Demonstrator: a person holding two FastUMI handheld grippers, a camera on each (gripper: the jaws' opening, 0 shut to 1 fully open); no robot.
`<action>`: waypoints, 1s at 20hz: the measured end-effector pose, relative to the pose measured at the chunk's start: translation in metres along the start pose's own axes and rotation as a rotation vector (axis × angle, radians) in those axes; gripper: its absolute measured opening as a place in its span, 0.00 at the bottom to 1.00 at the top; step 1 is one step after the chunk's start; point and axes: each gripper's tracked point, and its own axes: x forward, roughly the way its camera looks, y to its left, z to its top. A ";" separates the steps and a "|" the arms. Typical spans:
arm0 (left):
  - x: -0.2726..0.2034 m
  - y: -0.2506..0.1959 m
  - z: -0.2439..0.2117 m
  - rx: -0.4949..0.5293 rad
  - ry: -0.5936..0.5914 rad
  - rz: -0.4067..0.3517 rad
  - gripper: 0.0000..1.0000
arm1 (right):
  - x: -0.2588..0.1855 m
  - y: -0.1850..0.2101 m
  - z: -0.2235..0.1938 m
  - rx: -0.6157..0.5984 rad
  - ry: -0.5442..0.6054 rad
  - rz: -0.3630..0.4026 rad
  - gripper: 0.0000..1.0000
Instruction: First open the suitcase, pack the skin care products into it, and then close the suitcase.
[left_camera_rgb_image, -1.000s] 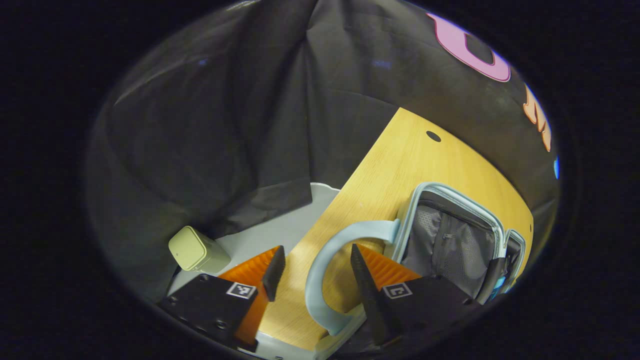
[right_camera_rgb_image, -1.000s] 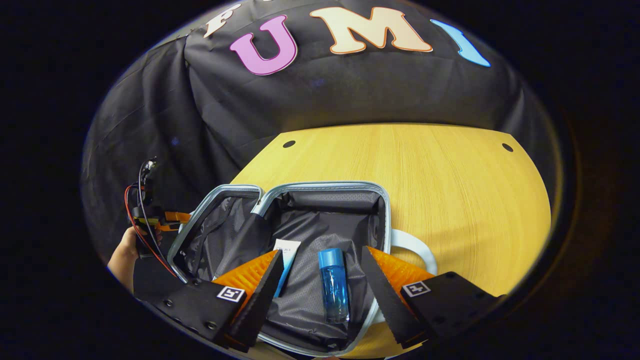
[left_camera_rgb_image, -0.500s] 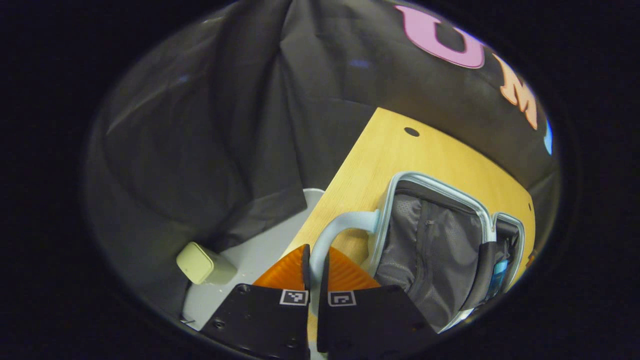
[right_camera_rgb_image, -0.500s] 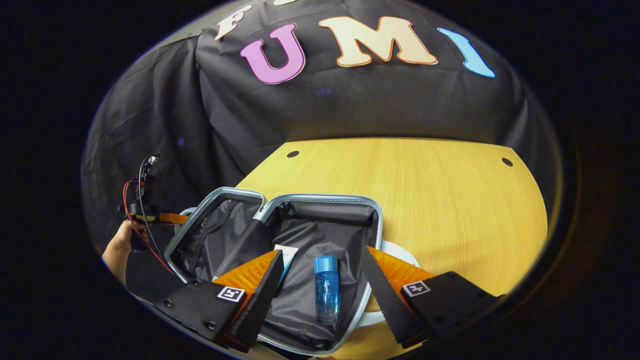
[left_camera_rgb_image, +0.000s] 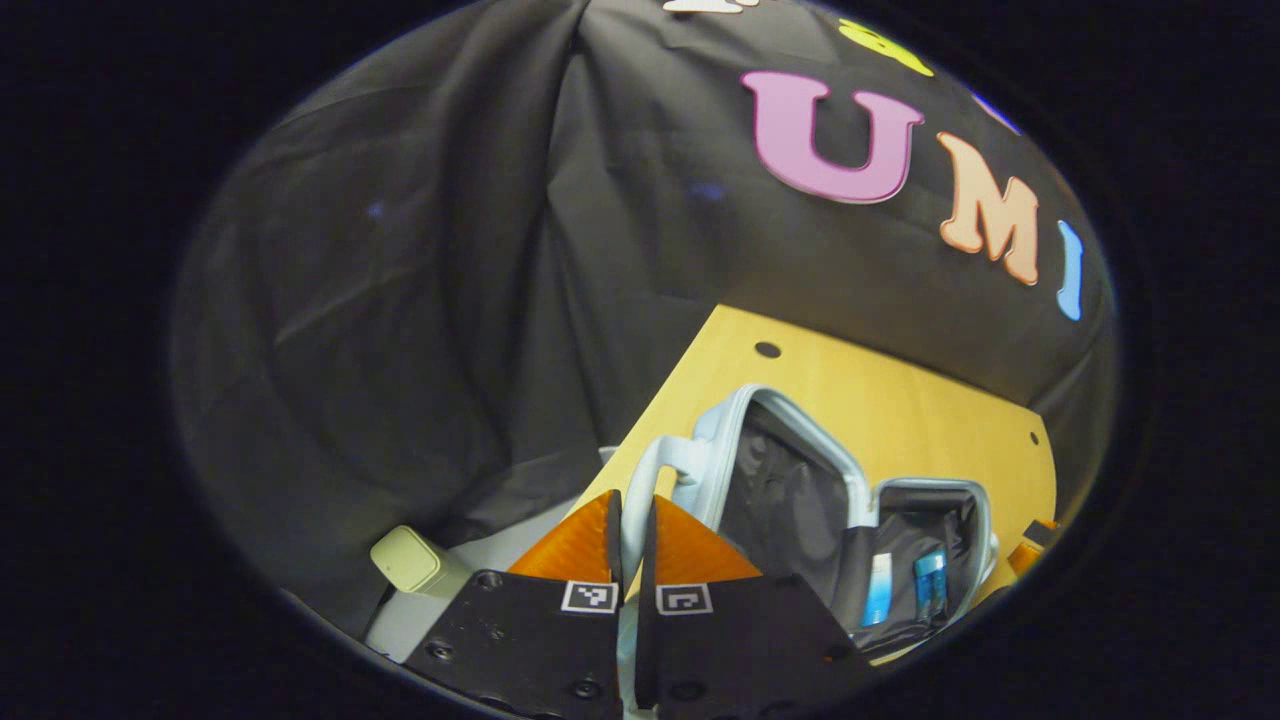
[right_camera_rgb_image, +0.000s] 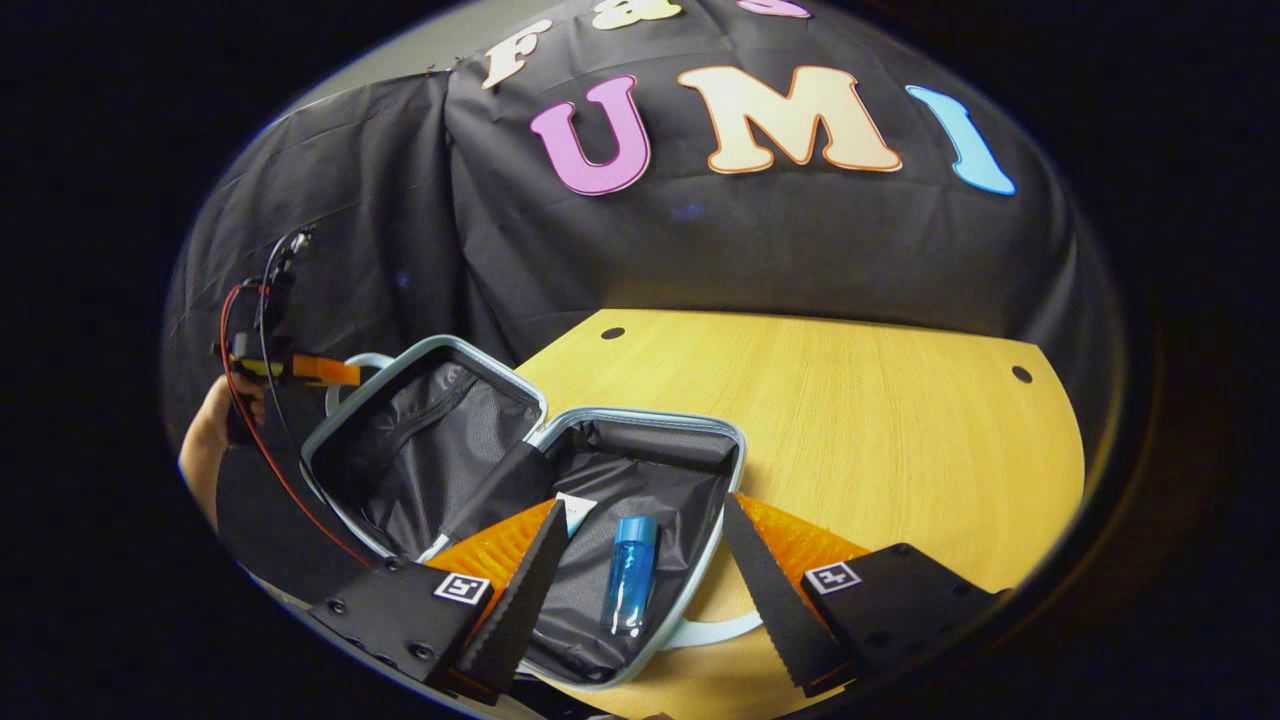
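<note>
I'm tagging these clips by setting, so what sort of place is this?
Most likely a staged recording booth, not a real home: black cloth wall draped behind a bare wooden table, with a small open suitcase on it and handheld grippers working over it.

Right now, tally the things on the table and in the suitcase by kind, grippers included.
Suitcases: 1, the suitcase, lying open.
Bottles: 1, the blue bottle, inside it.
Tubes: 1, the white tube, inside it.
Grippers: 2, the left gripper and the right gripper.
Total: 5.
</note>
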 end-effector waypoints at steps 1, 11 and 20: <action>-0.013 -0.012 0.006 0.000 -0.016 -0.015 0.00 | -0.005 -0.003 0.002 -0.008 -0.005 0.006 0.98; -0.089 -0.155 0.048 -0.024 -0.161 -0.249 0.00 | -0.044 -0.040 0.013 0.001 -0.052 0.037 0.98; -0.109 -0.270 0.040 0.013 -0.148 -0.451 0.00 | -0.071 -0.084 0.017 0.027 -0.078 -0.003 0.98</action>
